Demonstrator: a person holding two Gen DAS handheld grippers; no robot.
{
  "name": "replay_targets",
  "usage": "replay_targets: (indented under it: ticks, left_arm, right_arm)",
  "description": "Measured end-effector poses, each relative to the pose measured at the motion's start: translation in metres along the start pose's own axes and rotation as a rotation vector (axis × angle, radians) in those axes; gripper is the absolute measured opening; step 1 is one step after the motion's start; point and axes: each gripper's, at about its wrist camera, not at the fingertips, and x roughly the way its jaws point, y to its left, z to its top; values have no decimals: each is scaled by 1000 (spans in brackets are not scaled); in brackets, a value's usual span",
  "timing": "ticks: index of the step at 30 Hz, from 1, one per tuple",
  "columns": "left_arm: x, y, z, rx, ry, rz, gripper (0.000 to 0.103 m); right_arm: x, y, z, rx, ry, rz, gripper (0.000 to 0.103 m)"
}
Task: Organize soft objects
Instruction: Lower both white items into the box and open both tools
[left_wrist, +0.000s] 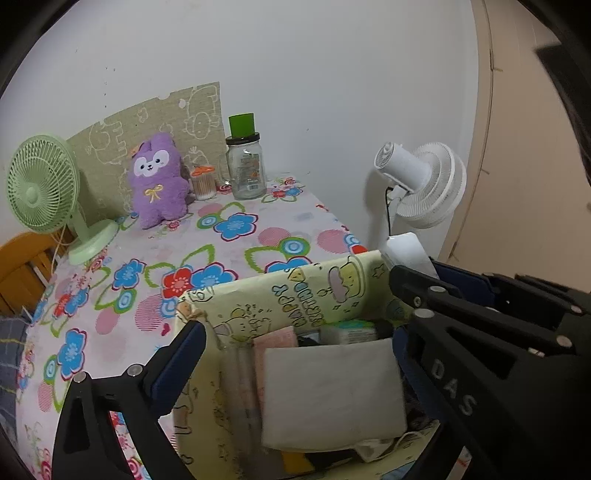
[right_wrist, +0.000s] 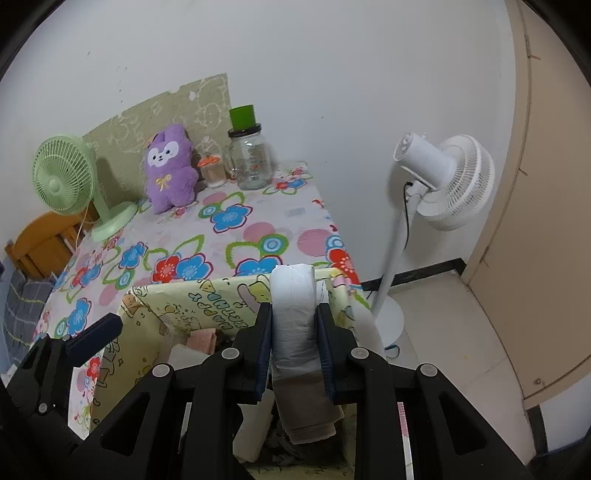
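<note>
Left wrist view: the left gripper hangs with fingers spread wide over the pale yellow cartoon-printed storage box at the near edge of the flower-patterned desk, straddling a grey-white folded pad that stands among other soft packs, probably to steady the box. A purple plush toy sits at the desk's far edge.

Right wrist view: the right gripper is clamped on a white plastic-wrapped soft pack, upright above the box's right end, apparently ready to slot in edgewise.
</note>
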Motion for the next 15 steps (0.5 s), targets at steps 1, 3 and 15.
replay_targets:
  ticks: [1, 3, 15]
  left_arm:
    - [0, 0, -1, 12, 0, 9, 103]
    - [-1, 0, -2, 27, -1, 14, 103]
    - [1, 9, -3, 14, 30, 20, 103]
  right_arm:
    - [2, 1, 0, -1, 4, 2, 26]
    - [6, 3, -2, 5, 19, 26, 26]
    - [6, 9, -5, 15, 26, 1, 75]
